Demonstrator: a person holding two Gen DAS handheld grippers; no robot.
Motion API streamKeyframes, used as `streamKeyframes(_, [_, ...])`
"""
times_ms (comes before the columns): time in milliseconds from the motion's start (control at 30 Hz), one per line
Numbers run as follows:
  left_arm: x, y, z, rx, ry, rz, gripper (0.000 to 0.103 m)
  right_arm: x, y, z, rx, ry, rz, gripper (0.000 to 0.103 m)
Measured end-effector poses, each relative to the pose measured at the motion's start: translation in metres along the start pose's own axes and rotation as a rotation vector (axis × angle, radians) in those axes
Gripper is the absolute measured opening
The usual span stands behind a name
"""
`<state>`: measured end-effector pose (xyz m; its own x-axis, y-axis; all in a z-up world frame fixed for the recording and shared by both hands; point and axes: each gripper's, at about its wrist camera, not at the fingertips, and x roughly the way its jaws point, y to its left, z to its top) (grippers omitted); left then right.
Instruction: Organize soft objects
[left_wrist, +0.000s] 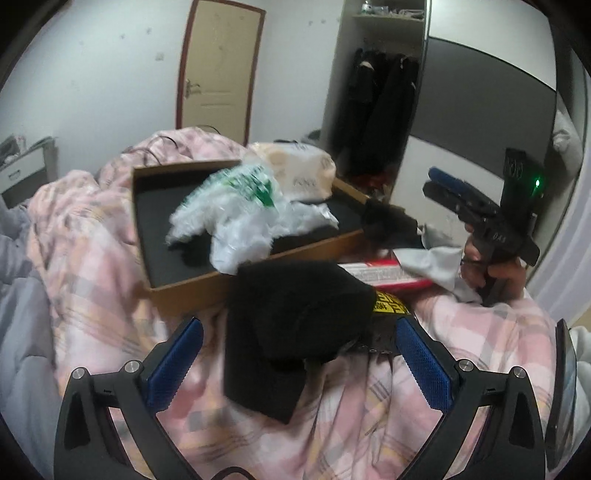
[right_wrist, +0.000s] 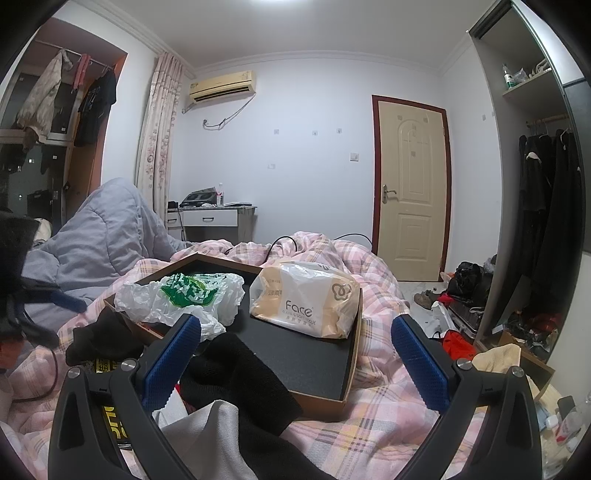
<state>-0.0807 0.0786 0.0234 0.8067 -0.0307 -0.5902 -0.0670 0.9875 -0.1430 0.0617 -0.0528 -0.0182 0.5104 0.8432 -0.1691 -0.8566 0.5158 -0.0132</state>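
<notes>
Hovering released at lower centre, the left gripper (left_wrist: 299, 365) frames a black cloth (left_wrist: 295, 325) lying on the bed (left_wrist: 110, 280), just outside the box (left_wrist: 258, 273); the right gripper (right_wrist: 295, 365) also gapes empty.

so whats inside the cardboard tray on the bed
Inside the cardboard tray: a Face tissue pack, a crumpled white plastic bag with green print, and a black cloth hanging over its rim. Anything beneath them is hidden.

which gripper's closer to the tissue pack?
Right. The right gripper hovers open at the box's near edge, facing the tissue pack; the left gripper sits past the box's other side, by a black cloth.
</notes>
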Motion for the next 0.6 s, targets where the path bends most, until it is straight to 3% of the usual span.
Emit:
streamKeyframes(233, [0.026,0.005,-0.002,-0.012,0.062,0.019,0.102,0.000,0.000,0.000,0.002,0.000,0.000,0.102])
streamKeyframes(300, [0.029,0.005,-0.004,-0.004,0.077,0.018,0.097,0.000,0.000,0.000,0.002,-0.001,0.000,0.103])
streamKeyframes(533, [0.021,0.000,-0.003,0.005,0.058,-0.021,0.041,0.000,-0.001,0.000,0.003,0.000,0.001,0.102])
streamKeyframes(600, [0.010,-0.002,0.002,0.001,0.016,-0.023,0.033,0.000,0.000,0.000,0.003,-0.001,0.001,0.102])
